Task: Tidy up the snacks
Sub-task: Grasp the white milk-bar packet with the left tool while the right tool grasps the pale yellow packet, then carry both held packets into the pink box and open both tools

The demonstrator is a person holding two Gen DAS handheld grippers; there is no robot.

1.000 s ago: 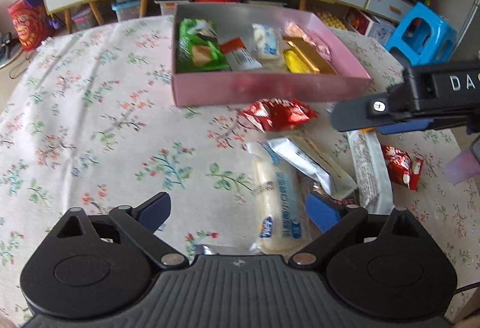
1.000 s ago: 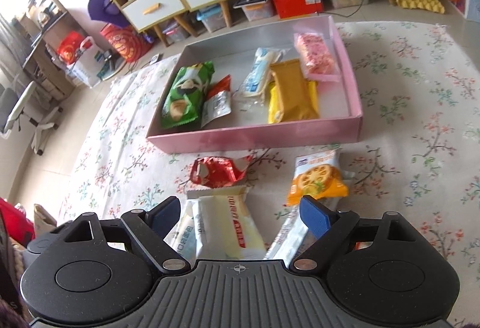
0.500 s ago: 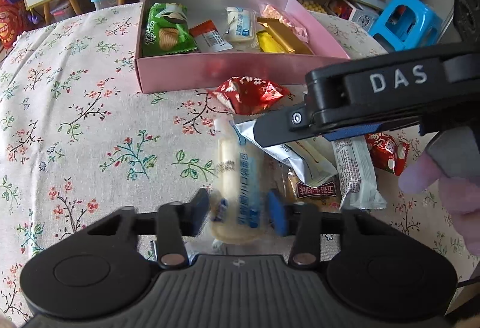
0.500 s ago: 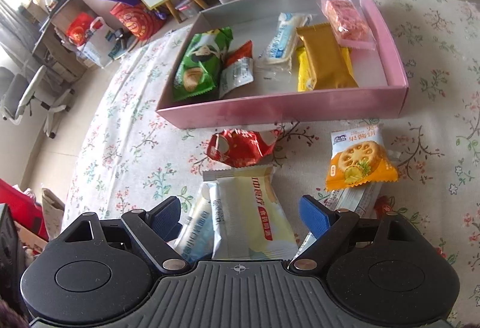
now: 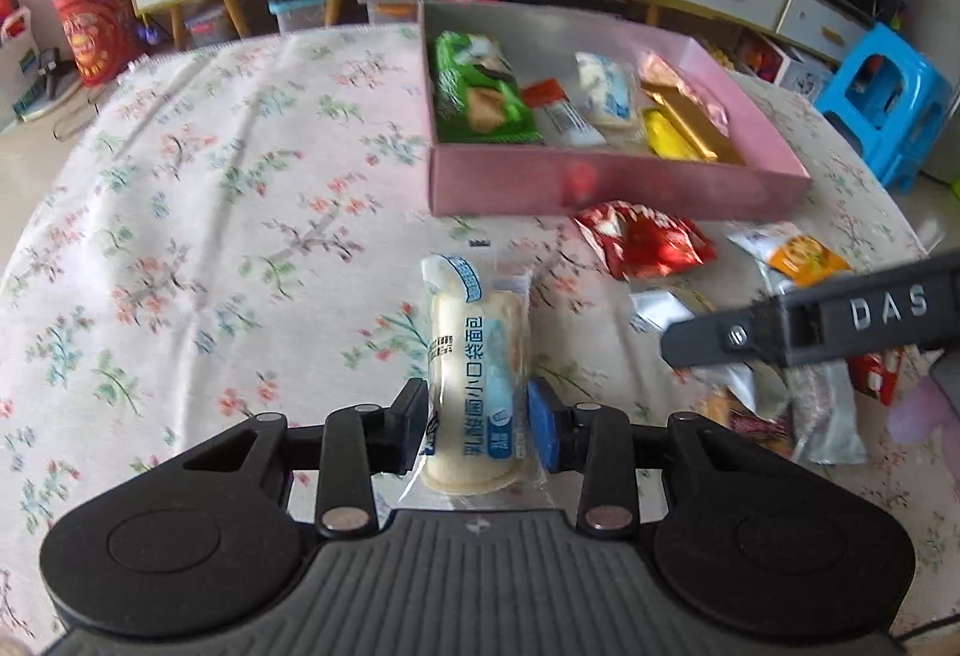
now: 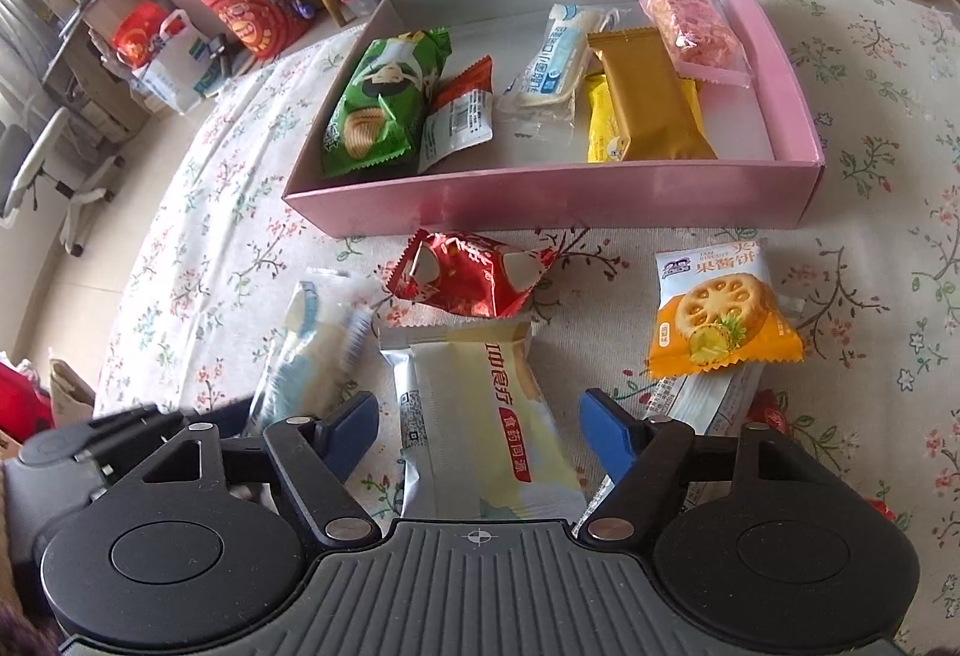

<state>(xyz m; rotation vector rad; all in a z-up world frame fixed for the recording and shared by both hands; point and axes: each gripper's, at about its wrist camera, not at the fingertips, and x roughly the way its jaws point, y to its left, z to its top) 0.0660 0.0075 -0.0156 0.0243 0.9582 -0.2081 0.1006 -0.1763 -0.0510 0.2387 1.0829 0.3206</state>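
Transfer step in hand: left gripper (image 5: 478,425) clamped across the near end of the blue-and-white bread packet (image 5: 476,356), packet pointing away toward the pink box (image 5: 612,188) and apparently lifted clear of the floral tablecloth (image 5: 210,236), well short of the box's near wall and off toward its left corner. Right gripper (image 6: 479,434) spread wide, holding nothing, straddling the pale yellow packet (image 6: 486,416) that lies flat just in front of the box. Between that packet and the box wall, a red wrapper (image 6: 471,278); right of it, an orange biscuit packet (image 6: 717,320) resting on a further white pack. Already inside the box: a green chip bag (image 6: 378,104), a gold packet (image 6: 645,95), a pink one (image 6: 693,26). Next, judging from this: carry over the near wall, lower into the bare strip at the box's front, then release; for the right, close across the yellow packet's width. Risk of the soft packet sagging or slipping from an end-only hold.
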